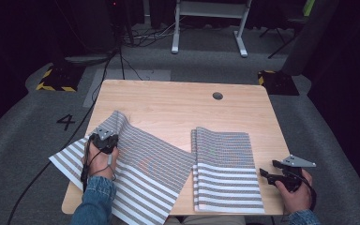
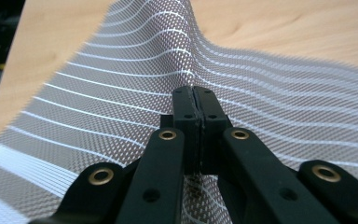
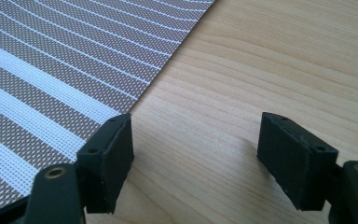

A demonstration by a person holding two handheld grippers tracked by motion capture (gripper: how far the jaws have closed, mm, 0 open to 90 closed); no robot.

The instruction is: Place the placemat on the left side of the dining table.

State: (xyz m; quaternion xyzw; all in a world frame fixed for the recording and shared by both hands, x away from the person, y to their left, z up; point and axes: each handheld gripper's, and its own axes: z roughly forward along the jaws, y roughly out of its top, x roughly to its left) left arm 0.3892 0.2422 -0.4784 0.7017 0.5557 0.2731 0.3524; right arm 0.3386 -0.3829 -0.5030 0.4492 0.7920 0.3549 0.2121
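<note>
1. Your left gripper [image 1: 106, 139] sits over the far left part of a striped placemat [image 1: 140, 164] that lies askew on the left half of the wooden table [image 1: 168, 101], one corner hanging past the table's left edge and another past the near edge.
2. In the left gripper view your left gripper [image 2: 196, 100] has its jaws pressed together on a pinched ridge of the placemat [image 2: 121, 84]; the weave rises into a fold that runs away from the pads toward the far side of the table [image 2: 284, 28].
3. The placemat's far corner is lifted off the wood beside your left hand [image 1: 102, 161], while the rest of the mat lies flat.
4. A neat stack of matching striped mats [image 1: 225, 168] rests on the right half of the table, just beside the loose placemat, their edges close or touching near the table's middle.
5. Your right gripper [image 1: 267, 171] rests low at the table's near right corner, just beside the stack, held in your right hand [image 1: 296, 190].
6. In the right gripper view your right gripper [image 3: 196, 158] stands with jaws wide apart and nothing between them, bare wood [image 3: 261, 70] beneath; its left pad sits at the edge of the stack [image 3: 51, 70].
</note>
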